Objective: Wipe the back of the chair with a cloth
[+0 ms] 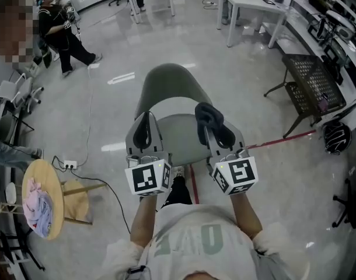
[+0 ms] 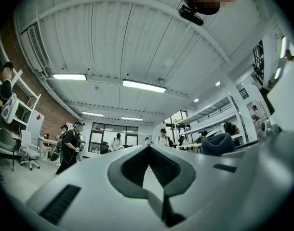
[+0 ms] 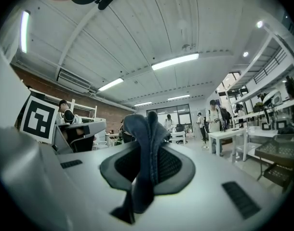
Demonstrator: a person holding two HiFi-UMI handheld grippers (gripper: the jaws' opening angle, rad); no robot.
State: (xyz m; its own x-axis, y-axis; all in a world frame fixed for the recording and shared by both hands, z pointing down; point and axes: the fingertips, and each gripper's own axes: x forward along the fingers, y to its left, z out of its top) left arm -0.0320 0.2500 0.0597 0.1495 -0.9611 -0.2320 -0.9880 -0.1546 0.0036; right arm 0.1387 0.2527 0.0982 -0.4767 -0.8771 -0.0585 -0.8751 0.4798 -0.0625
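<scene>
Cloth (image 1: 207, 114): dark blue, bunched, standing up past the jaw tips; at 1 o'clock from the seat (image 1: 178, 134), not yet on the chair back (image 1: 169, 83).
Right gripper (image 1: 220, 137): jaws clamped on the cloth (image 3: 146, 143), with a fold left free beyond the tips, probably to serve as the wiping face.
Left gripper (image 1: 144, 130): jaws closed tip to tip with nothing between them (image 2: 148, 148); held level with the right one at 11 o'clock from the seat, probably as a spare for steadying the chair.
Aim: both tilted up, ceiling filling both gripper views; must tip down and forward before cloth meets chair.
Chair back: grey-green curved shell at 12 o'clock, beyond the seat, convex face turned away from the person; far side probably reachable only over the top edge or from either side.
Top edge: rounded and bare, a likely first contact line.
Open room: bare floor at 12, 10 and 2 o'clock around the chair, enough to step round it.
Limits: black mesh chair (image 1: 315, 83) at 2 o'clock, well apart; round table (image 1: 46, 174) at 8 o'clock; cable (image 1: 102, 185) trailing on the floor at 8 o'clock, a trip risk when stepping left.
Person (image 1: 58, 25): at 10 o'clock, well apart.
</scene>
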